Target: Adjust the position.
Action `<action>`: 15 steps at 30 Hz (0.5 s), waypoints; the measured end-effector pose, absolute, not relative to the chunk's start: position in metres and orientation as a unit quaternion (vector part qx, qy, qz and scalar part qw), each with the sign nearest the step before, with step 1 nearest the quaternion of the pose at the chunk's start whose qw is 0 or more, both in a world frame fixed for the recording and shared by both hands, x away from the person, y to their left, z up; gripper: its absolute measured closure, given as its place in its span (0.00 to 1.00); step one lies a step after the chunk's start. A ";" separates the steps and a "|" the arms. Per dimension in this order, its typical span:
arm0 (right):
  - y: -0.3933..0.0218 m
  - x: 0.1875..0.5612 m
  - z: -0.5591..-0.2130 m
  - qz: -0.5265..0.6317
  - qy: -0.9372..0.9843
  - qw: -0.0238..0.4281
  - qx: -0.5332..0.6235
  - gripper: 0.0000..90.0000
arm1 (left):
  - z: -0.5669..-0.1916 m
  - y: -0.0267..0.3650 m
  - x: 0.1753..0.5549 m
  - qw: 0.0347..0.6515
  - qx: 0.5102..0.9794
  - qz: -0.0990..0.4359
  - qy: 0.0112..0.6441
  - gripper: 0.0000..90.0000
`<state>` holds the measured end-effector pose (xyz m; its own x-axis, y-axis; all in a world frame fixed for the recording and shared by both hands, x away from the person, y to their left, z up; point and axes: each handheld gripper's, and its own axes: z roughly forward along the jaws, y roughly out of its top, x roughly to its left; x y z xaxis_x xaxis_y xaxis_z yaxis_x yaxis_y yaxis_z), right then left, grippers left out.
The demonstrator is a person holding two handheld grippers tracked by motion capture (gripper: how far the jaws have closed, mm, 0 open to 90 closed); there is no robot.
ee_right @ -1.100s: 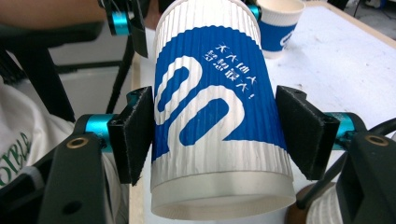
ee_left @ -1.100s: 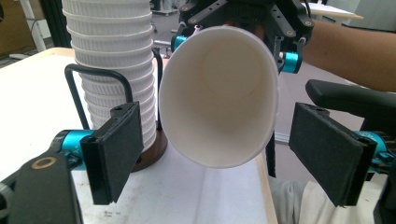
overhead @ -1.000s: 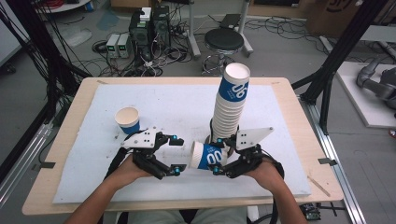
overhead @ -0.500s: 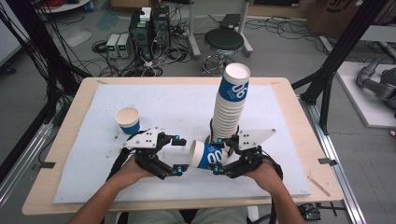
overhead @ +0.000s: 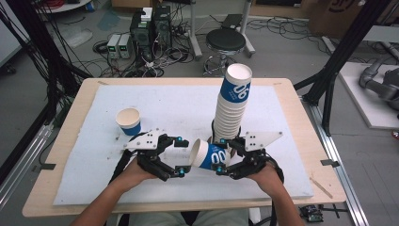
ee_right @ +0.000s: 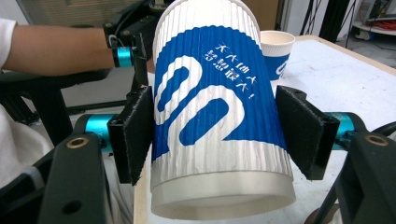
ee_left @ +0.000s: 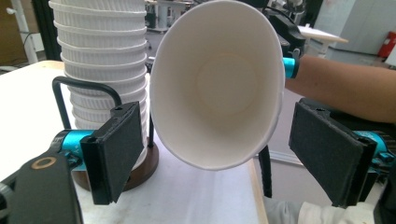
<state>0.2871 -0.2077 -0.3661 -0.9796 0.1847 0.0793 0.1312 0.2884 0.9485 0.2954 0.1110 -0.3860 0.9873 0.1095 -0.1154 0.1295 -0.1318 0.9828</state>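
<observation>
A blue-and-white paper cup [overhead: 210,155] lies level above the mat with its mouth to the left, and my right gripper [overhead: 225,157] is shut on its ribbed wall. In the right gripper view both pads [ee_right: 138,135] press the cup [ee_right: 215,107] from either side. My left gripper [overhead: 182,156] stands open at the cup's mouth. In the left gripper view the white inside of the cup [ee_left: 217,84] faces the camera, and neither pad [ee_left: 116,149] touches the cup. A tall stack of cups [overhead: 231,108] stands on a round base just behind my right hand.
A single upright cup [overhead: 129,121] stands on the white mat [overhead: 174,106] at the left, also seen as the cup [ee_right: 277,50] beyond the held one. The stack [ee_left: 100,56] rises close by at the left of the left gripper view. Black frame posts flank the table.
</observation>
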 end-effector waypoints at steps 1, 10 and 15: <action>-0.208 0.287 -0.366 0.590 0.801 0.020 0.098 0.35 | -0.387 0.110 0.295 0.653 0.752 -0.010 0.082 0.20; -0.206 0.287 -0.368 0.597 0.797 0.013 0.092 0.35 | -0.389 0.106 0.299 0.663 0.744 -0.028 0.084 0.19; -0.205 0.287 -0.368 0.602 0.793 0.004 0.089 0.35 | -0.390 0.103 0.300 0.666 0.741 -0.039 0.079 0.19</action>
